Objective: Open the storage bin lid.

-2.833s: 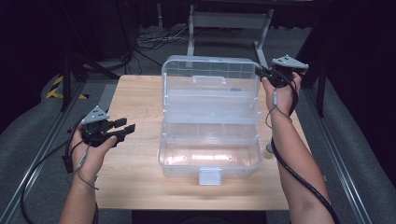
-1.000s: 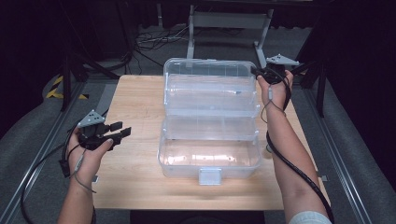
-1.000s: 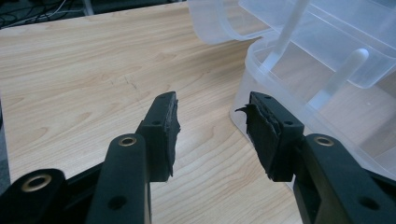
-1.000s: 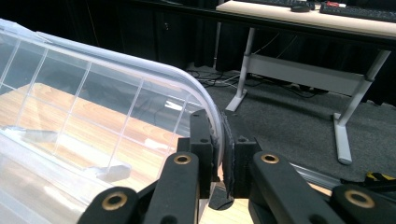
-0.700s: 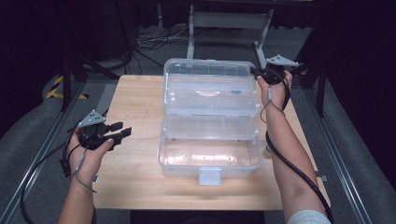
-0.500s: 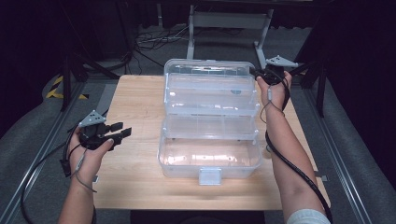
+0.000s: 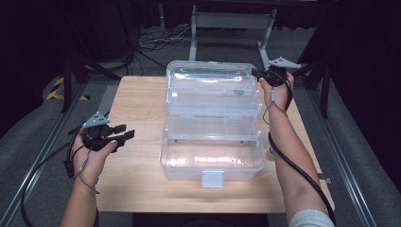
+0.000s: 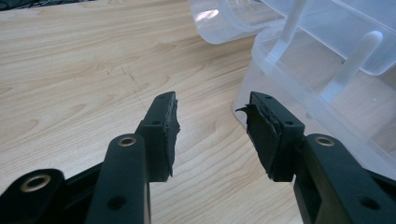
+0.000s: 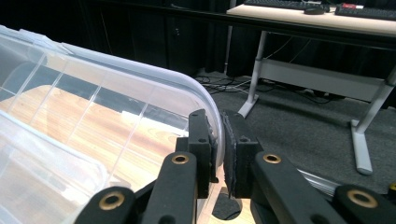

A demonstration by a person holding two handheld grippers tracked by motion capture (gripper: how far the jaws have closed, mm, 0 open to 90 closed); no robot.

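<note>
Lid point(image 9: 140, 107) rim pinched inside right claw point(image 9: 219, 140), edge hidden.

I am seeing the box point(image 8: 327, 70) running off the top and right edges in the left gripper view. In the right gripper view the lid point(image 9: 116, 102) is running off the left edge, and the right gripper point(image 9: 219, 140) is covering the rim where it is pinching. Desk items at top right are reading too small to identify.

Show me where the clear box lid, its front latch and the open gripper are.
lid point(image 7: 213, 78), high view, on its clear top panel.
latch point(image 7: 212, 178), high view, on the tab's middle.
left gripper point(image 8: 212, 133), left gripper view, midway between its fingertips.
</note>
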